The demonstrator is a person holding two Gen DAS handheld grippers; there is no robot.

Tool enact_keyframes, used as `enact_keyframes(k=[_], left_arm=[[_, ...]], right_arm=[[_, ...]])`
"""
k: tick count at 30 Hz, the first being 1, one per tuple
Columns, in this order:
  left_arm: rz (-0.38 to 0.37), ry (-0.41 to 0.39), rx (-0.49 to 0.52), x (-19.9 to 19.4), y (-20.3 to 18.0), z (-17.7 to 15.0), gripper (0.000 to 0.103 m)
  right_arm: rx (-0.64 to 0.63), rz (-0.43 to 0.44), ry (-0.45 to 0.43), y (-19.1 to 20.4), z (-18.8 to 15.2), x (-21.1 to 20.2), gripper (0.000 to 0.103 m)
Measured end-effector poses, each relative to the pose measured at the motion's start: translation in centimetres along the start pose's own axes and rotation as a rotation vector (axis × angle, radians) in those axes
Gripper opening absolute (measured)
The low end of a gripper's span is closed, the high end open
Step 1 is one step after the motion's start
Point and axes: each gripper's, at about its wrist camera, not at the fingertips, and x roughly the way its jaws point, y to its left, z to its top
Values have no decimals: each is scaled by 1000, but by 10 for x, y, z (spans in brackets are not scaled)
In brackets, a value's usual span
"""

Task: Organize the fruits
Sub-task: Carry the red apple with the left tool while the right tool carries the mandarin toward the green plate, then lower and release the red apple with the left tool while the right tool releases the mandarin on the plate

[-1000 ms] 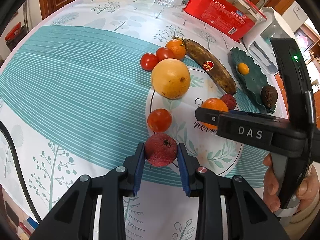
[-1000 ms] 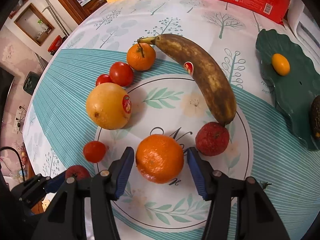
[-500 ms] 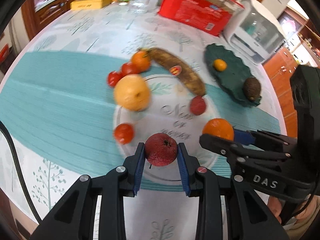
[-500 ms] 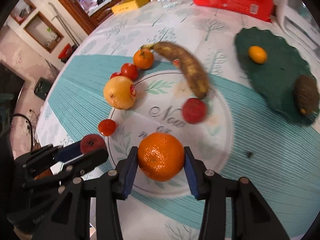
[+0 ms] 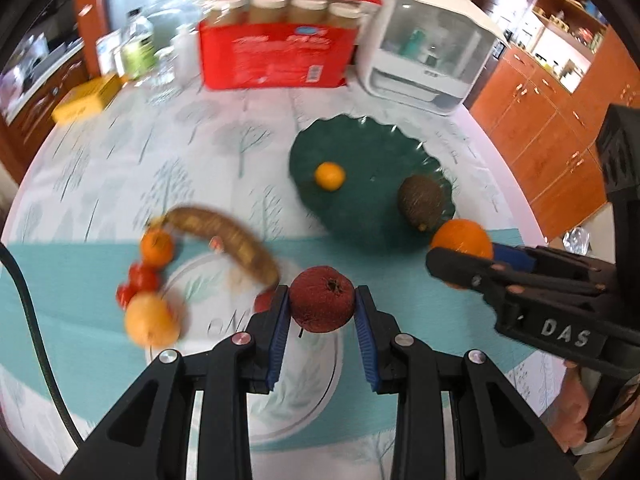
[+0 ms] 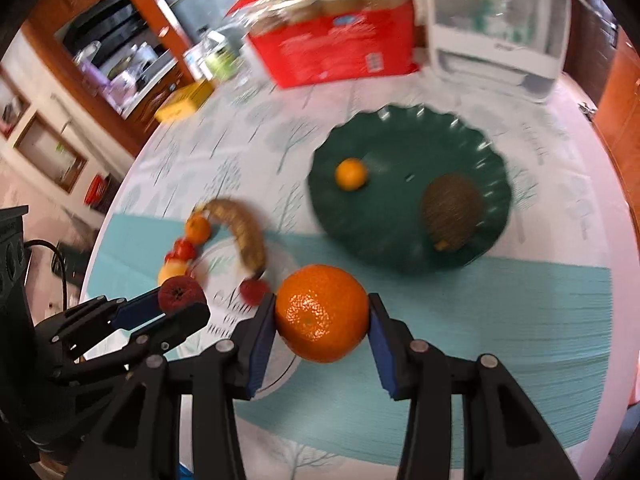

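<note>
Worktop [image 5: 440, 300]: round, with a teal and white tree-print cloth.
Landmark: green plate [image 6: 400, 240] holding a small orange fruit [image 6: 351, 173] and an avocado [image 6: 452, 210].
Left gripper [image 5: 322, 312]: clamped on a dark red fruit [image 5: 322, 298], raised short of the plate's near-left edge.
Right gripper [image 6: 322, 320]: clamped on an orange [image 6: 321, 312], raised just short of the plate's near rim.
Left of plate: banana [image 5: 228, 236], tomatoes [image 5: 138, 280], other fruit, blurred.

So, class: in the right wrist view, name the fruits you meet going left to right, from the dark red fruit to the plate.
dark red fruit → banana → large orange → small orange → avocado
</note>
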Motion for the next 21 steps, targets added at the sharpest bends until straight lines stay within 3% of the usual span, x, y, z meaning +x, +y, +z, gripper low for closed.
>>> enact_keyframes(k=[6,12,21], left_arm=[[24,-5,51,17,-20,54,30],[2,8,21,42,-30,101,30],[24,58,39,97,-39,114,30]], right_arm=[[58,-37,-67,-29,57,-14,44],[112,-69,-90,-51,109,0,44],[144,-133,-15,-73,133,60,44]])
